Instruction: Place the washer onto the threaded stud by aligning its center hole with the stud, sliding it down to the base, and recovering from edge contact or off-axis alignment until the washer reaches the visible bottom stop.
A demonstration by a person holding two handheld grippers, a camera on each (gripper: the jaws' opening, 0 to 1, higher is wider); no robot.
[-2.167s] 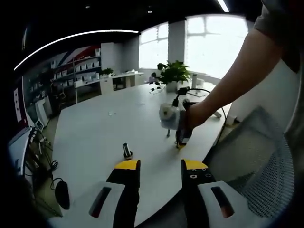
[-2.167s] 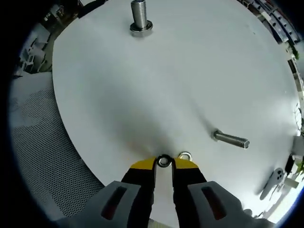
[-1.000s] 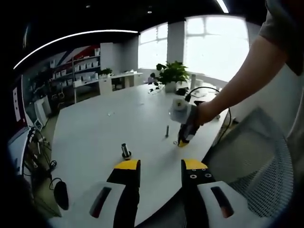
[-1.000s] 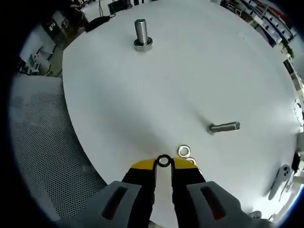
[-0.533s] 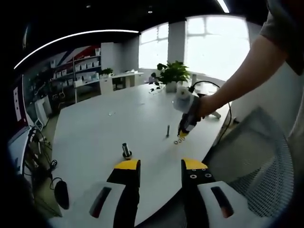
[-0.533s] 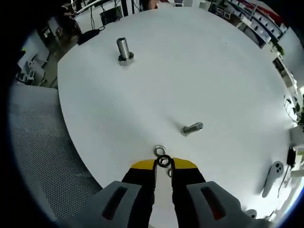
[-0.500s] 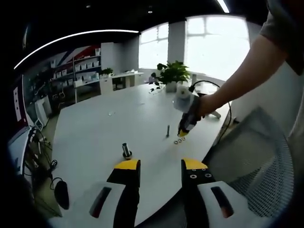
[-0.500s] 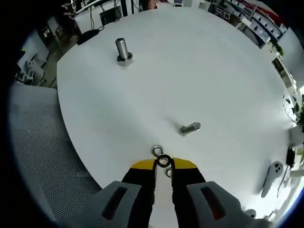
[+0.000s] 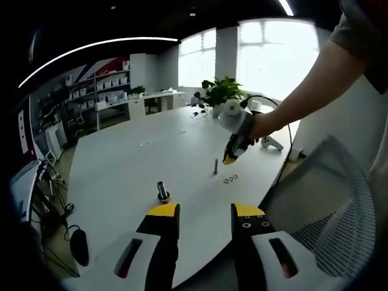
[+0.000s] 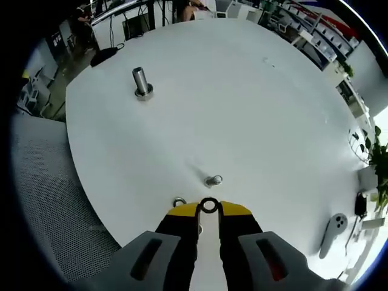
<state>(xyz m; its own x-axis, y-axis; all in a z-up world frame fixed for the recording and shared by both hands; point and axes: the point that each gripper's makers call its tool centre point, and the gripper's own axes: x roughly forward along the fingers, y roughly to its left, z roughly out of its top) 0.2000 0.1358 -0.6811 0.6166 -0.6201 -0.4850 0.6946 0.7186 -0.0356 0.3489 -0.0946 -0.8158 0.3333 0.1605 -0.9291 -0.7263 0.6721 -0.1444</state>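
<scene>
My right gripper (image 10: 209,210) is shut on a small steel washer (image 10: 209,205), which stands on edge between the yellow tips. It hangs well above the white table (image 10: 260,109). The upright threaded stud (image 10: 142,81) stands far off at the upper left. In the left gripper view the stud (image 9: 162,191) stands just beyond my open left gripper (image 9: 205,212), which holds nothing. The right gripper (image 9: 230,159), held by a hand, hovers above the table to the stud's right.
A second bolt (image 10: 213,180) stands just beyond the right tips, bolt (image 9: 215,165). A loose washer (image 10: 179,202) lies beside the jaw; two washers (image 9: 230,179) show on the table. A mesh chair (image 10: 48,200), a white controller (image 10: 330,233) and a black mouse (image 10: 103,56) border the table.
The right gripper has risen from the table with the washer, leaving the other washers behind. The left gripper has stayed still.
</scene>
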